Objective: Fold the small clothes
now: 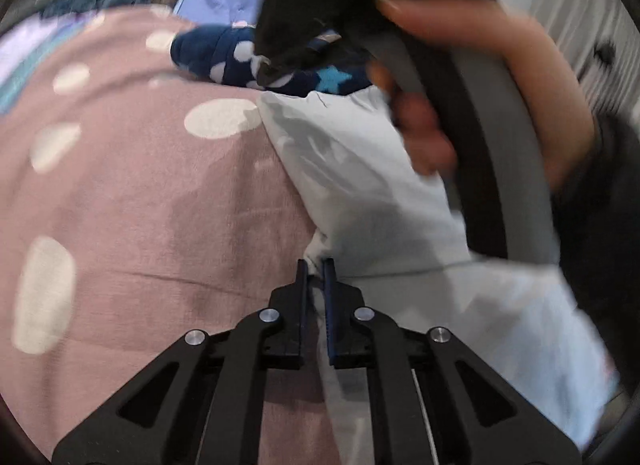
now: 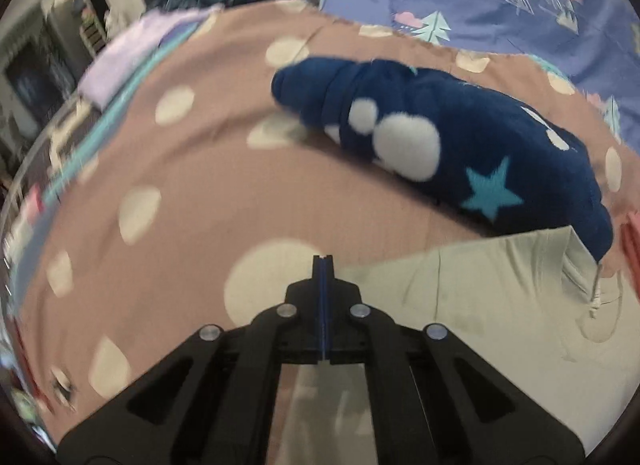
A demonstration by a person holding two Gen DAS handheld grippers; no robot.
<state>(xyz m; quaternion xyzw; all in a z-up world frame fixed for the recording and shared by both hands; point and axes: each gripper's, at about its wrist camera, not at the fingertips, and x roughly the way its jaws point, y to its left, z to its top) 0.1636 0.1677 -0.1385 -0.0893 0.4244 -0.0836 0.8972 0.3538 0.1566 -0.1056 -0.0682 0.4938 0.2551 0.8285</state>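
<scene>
Two grippers worked: the left gripper (image 1: 316, 269) pinched the white garment (image 1: 360, 185); the right gripper (image 2: 323, 261), pressed together, held nothing, so the thin pinch could slip.

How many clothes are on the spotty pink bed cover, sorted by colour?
White: 1, the white garment, pinched by the left gripper
Dark blue: 1, the starry fleece garment
Lilac: 1, the folded lilac piece at the far edge of the spotty pink cover
Total: 3
</scene>
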